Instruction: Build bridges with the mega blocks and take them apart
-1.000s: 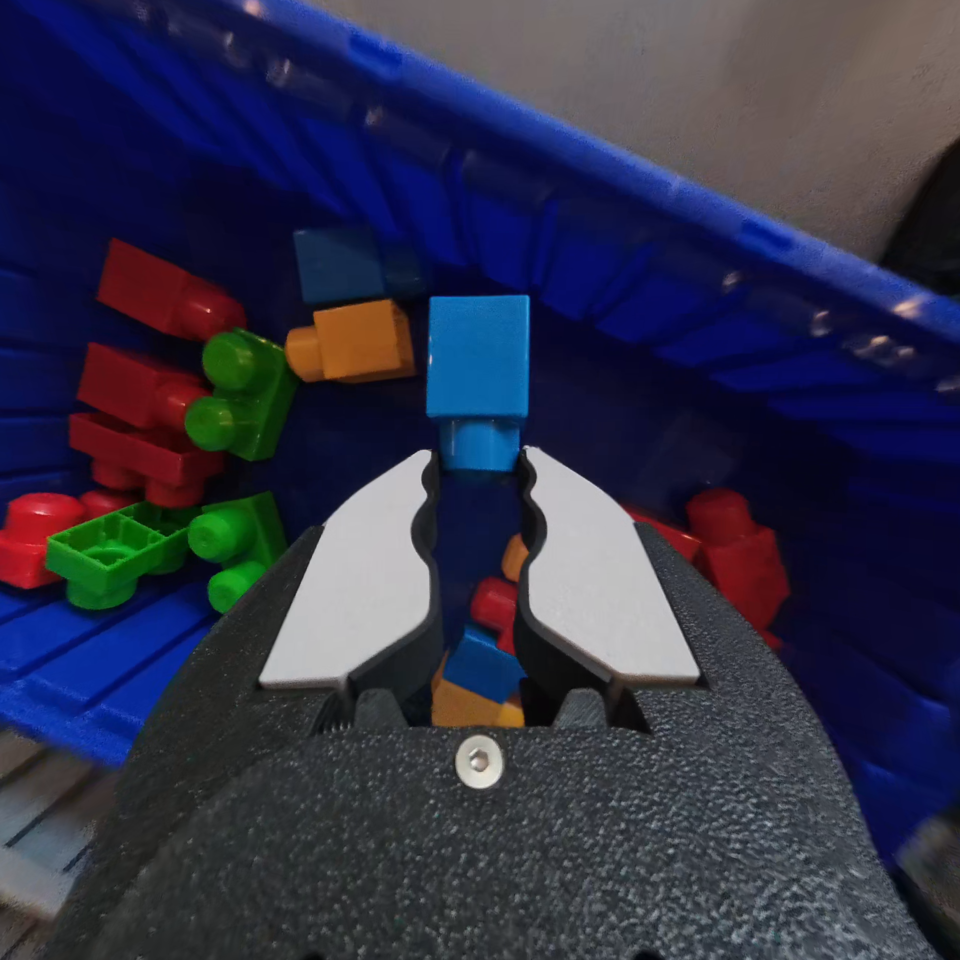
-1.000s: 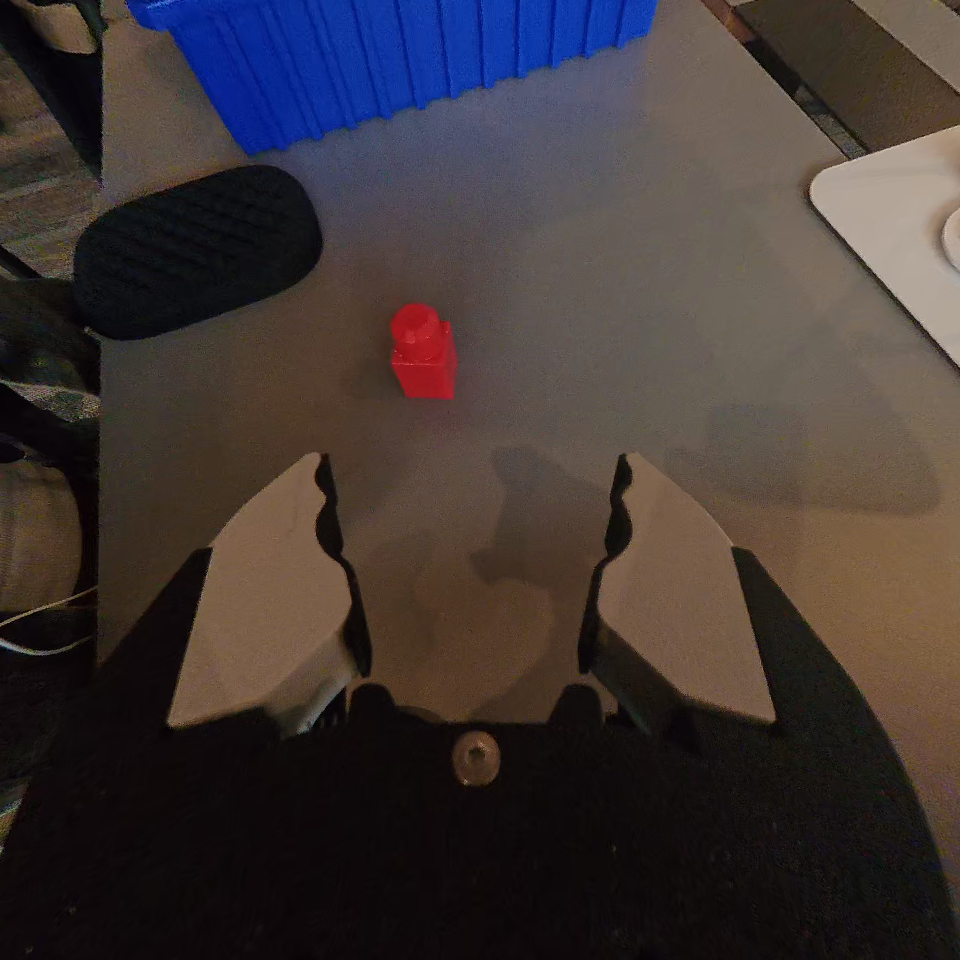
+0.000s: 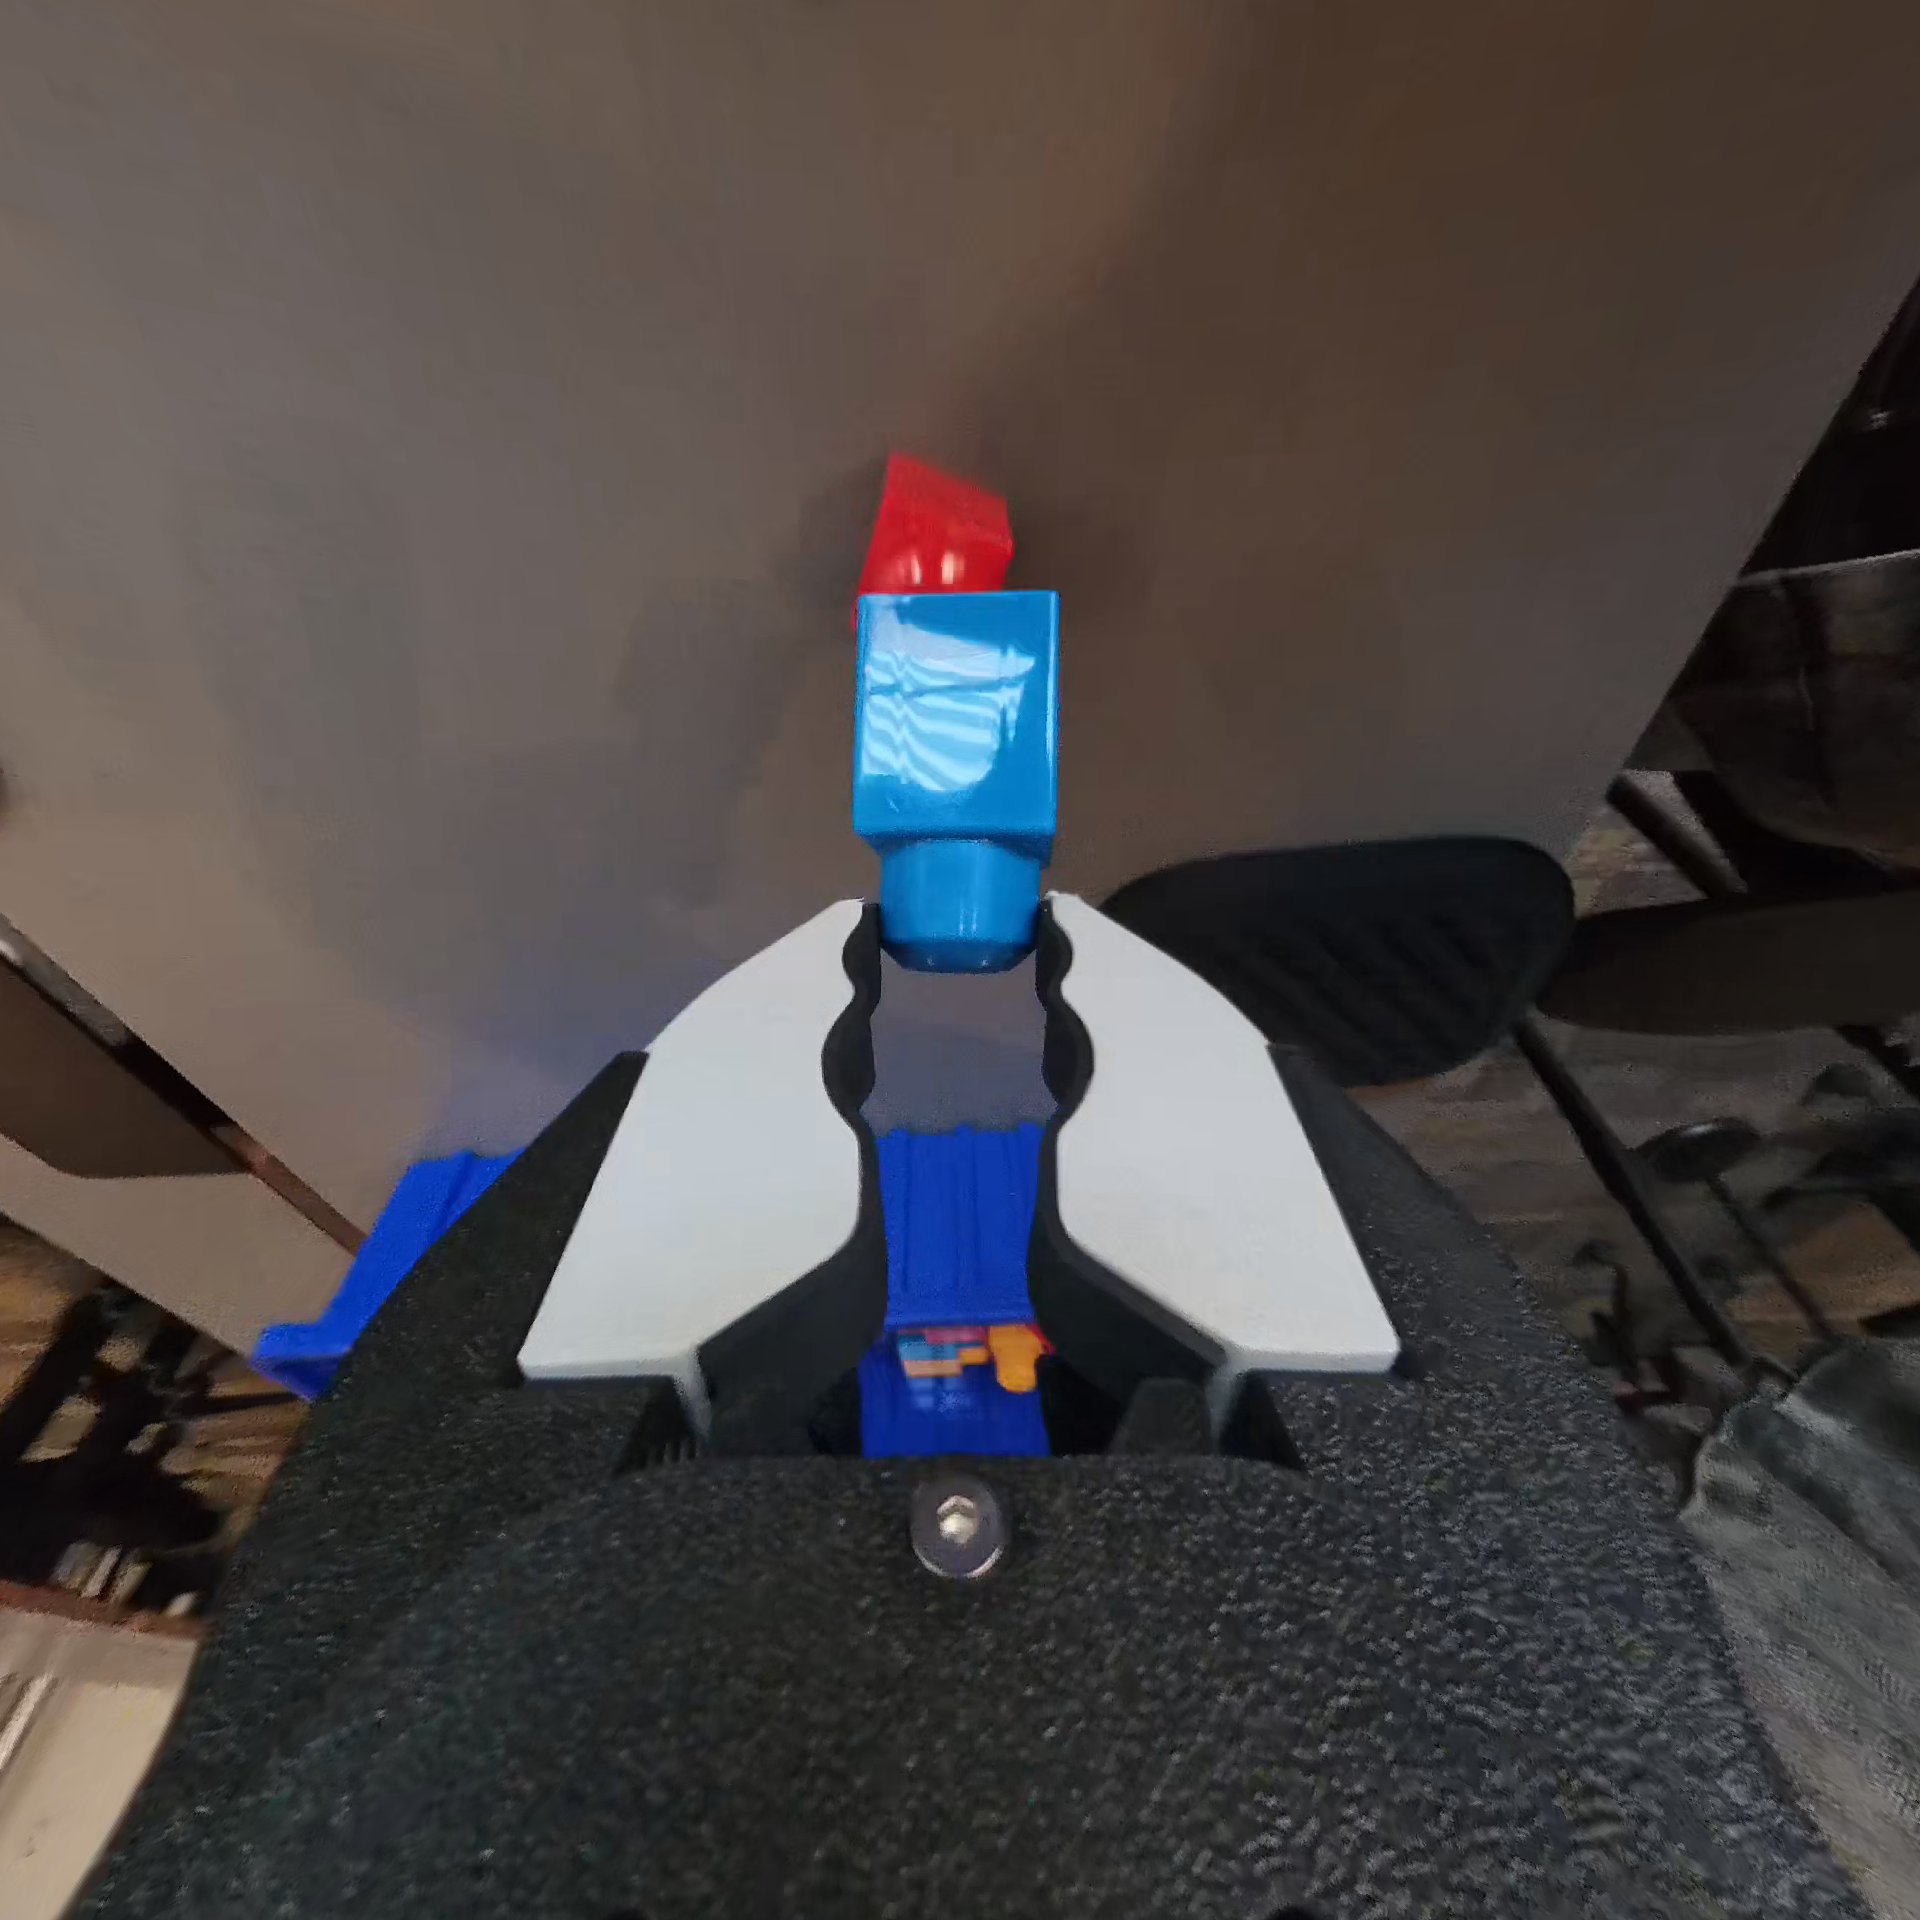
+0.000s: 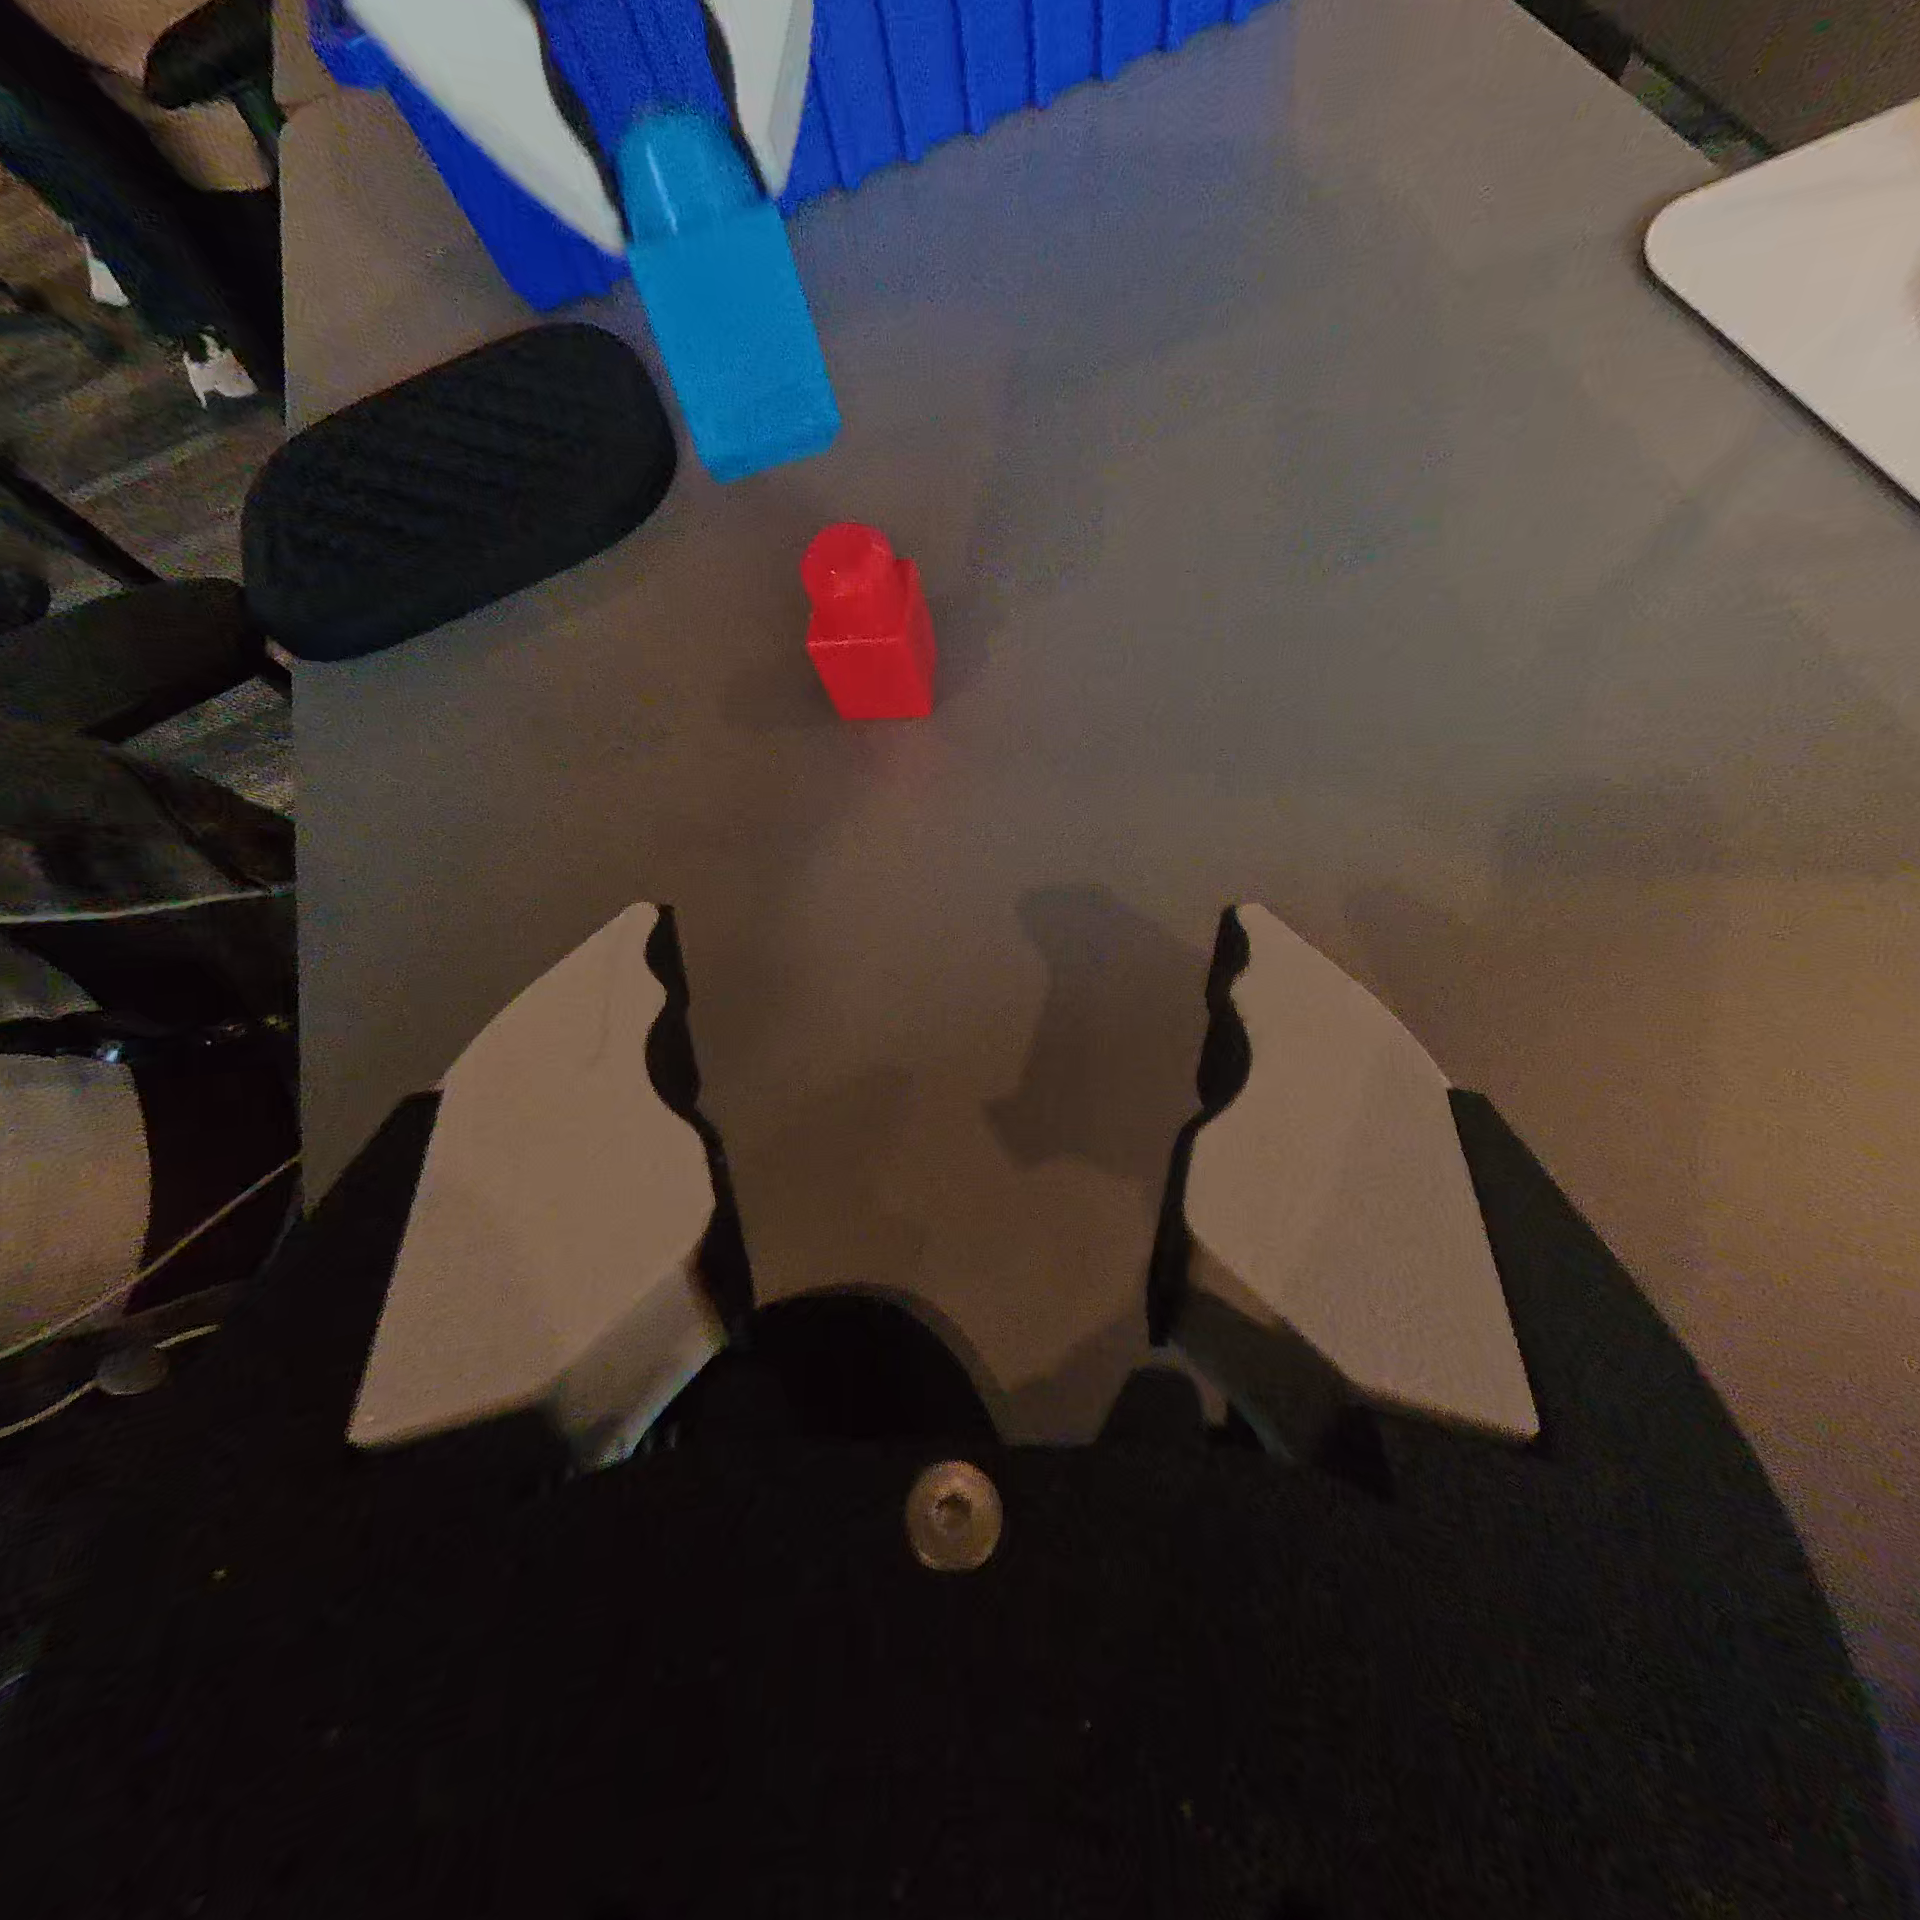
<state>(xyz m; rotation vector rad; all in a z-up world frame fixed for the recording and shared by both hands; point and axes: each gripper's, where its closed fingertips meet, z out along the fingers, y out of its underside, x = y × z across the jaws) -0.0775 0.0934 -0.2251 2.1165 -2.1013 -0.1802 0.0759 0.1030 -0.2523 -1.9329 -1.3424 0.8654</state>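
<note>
The light blue block [image 3: 956, 717], a glossy plastic cube with one round stud, hangs in the air above the tabletop [image 4: 1247, 623], pinched by its stud between the narrow jaws of the left gripper [image 3: 956, 930]. Just past it a red block [image 4: 871, 634] of the same shape stands upright on the smooth grey surface. The right gripper [image 4: 948, 920], with pale fingers and wavy black pads, hovers with jaws wide and empty. A ribbed blue bin [image 4: 987, 62] sits behind.

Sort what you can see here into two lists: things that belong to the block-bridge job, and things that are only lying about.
Part of the job:
blue block, clamped by its stud in the left gripper
red block, upright on the table
blue bin
right gripper, open and empty

Lying about:
black pad
white board
</note>
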